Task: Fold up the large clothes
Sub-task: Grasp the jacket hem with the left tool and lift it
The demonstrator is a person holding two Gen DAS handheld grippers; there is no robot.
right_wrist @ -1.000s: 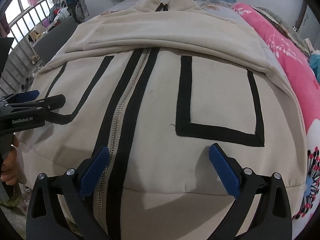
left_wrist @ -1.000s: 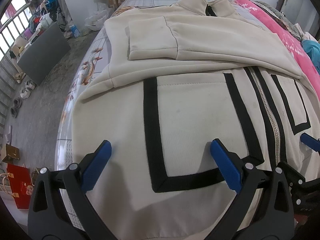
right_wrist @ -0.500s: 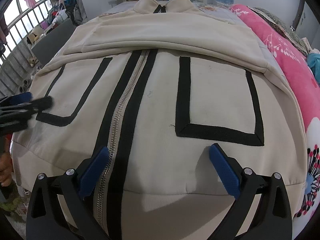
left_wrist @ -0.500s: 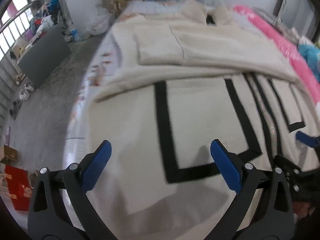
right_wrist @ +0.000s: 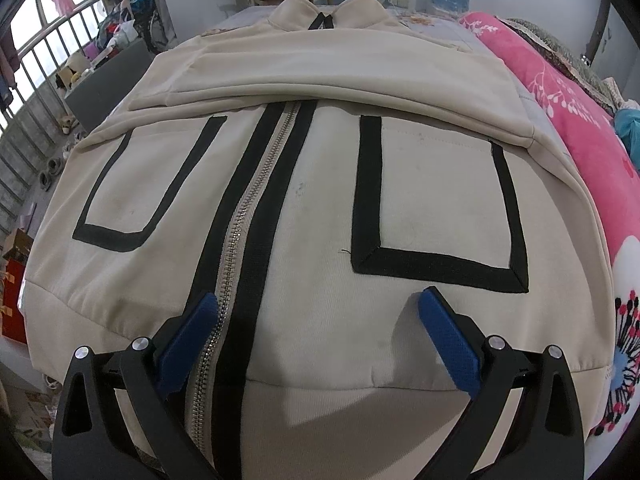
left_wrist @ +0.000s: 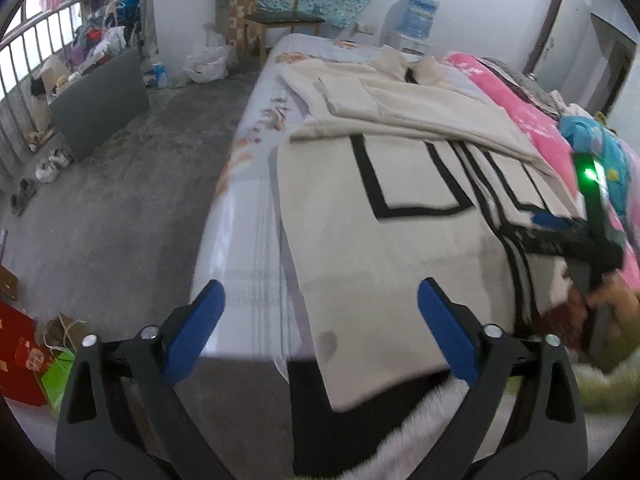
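Note:
A large cream zip-up jacket (right_wrist: 432, 208) with black trim lies flat on the bed, collar at the far end, both sleeves folded across the chest. It also shows in the left wrist view (left_wrist: 400, 248). My right gripper (right_wrist: 320, 332) is open and empty, low over the hem, straddling the zipper (right_wrist: 236, 264) and the right pocket. My left gripper (left_wrist: 320, 320) is open and empty, pulled back off the jacket's left hem corner near the bed's edge. The right gripper (left_wrist: 560, 228) shows from the side in the left wrist view, over the hem.
The bed (left_wrist: 248, 208) has a pale printed sheet. A pink floral blanket (right_wrist: 580, 128) runs along its right side. Concrete floor (left_wrist: 120, 200) lies left, with a grey board (left_wrist: 100, 108), shoes and bags. A chair (left_wrist: 284, 24) stands beyond the bed.
My left gripper has pulled back and to the left, off the jacket to the bed's corner. My right gripper has stayed over the hem, and the left gripper has left its view.

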